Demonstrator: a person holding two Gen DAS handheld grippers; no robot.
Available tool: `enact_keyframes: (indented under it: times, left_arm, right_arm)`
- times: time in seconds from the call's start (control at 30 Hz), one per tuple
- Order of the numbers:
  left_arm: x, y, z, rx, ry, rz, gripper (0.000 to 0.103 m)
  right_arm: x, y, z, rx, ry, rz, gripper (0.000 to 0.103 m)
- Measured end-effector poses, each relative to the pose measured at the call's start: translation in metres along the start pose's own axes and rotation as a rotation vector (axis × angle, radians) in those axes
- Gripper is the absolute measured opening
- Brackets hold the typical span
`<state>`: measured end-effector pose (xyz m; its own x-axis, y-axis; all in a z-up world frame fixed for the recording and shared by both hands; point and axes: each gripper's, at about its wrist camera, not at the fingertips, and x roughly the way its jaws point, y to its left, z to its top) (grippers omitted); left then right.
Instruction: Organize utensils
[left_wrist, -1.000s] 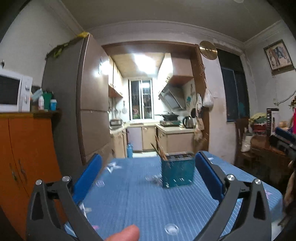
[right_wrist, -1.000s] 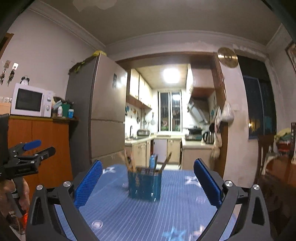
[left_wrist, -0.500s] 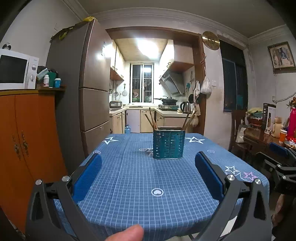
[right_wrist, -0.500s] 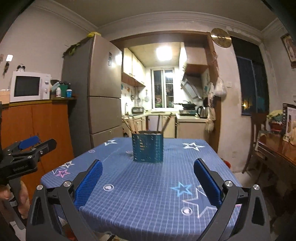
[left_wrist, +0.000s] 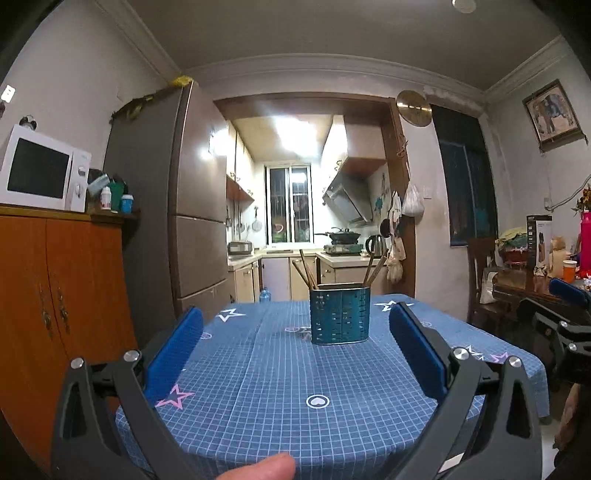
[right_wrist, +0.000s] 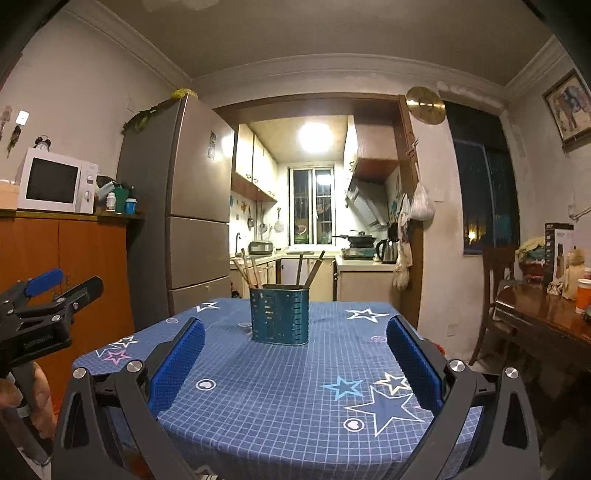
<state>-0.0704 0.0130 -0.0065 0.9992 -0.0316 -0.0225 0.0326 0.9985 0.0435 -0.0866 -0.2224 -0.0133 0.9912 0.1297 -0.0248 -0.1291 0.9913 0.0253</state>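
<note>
your left gripper (left_wrist: 295, 354): jaws wide, empty | utensil holder (left_wrist: 340, 314): mid-table on blue cloth (left_wrist: 280, 398), sticks split across both ends | your right gripper (right_wrist: 295, 354): wide, empty | progress: looks done or unstarted, no loose utensils visible

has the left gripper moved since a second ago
Yes. The left gripper has pulled back from the teal utensil holder, which looks farther off, with more blue tablecloth and its near edge now showing.

The room was dim; a kitchen ceiling light (right_wrist: 316, 137) glared at twelve o'clock, and fisheye edges curved darkly.
</note>
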Motion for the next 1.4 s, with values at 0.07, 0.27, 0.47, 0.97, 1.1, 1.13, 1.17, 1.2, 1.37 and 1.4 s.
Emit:
enact_keyframes:
  times: [0.07,0.27,0.47,0.97,1.1,1.13,1.17,1.2,1.37,1.4]
  left_arm:
    - [0.002,-0.003,-0.002,0.001,0.012,-0.013,0.097]
    - [0.010,-0.009,-0.007,-0.004,0.046,-0.027,0.097]
    - [0.018,-0.002,-0.011,-0.034,0.080,-0.028,0.097]
    - [0.022,0.000,-0.016,-0.044,0.082,-0.003,0.097]
    - [0.022,0.001,-0.015,-0.041,0.079,0.003,0.097]
    - [0.023,0.001,-0.014,-0.041,0.079,0.005,0.097]
    - [0.023,0.002,-0.014,-0.041,0.077,0.005,0.097]
    - [0.022,0.002,-0.013,-0.040,0.073,0.007,0.097]
    - [0.021,0.003,-0.011,-0.036,0.055,0.016,0.097]
    - [0.021,0.003,-0.011,-0.036,0.054,0.016,0.097]
  right_arm:
    - [0.000,0.000,0.000,0.001,-0.003,-0.002,0.098]
    - [0.004,0.001,-0.004,0.009,0.010,0.004,0.098]
    - [0.006,-0.005,-0.009,0.020,0.017,0.009,0.098]
    - [0.014,-0.012,-0.017,0.028,0.040,0.031,0.098]
    - [0.015,-0.012,-0.018,0.027,0.046,0.037,0.098]
    - [0.015,-0.012,-0.019,0.027,0.046,0.038,0.098]
    - [0.015,-0.012,-0.019,0.027,0.045,0.039,0.098]
    - [0.015,-0.012,-0.018,0.028,0.044,0.040,0.098]
    - [0.013,-0.013,-0.018,0.032,0.028,0.048,0.098]
    - [0.013,-0.014,-0.019,0.033,0.026,0.047,0.098]
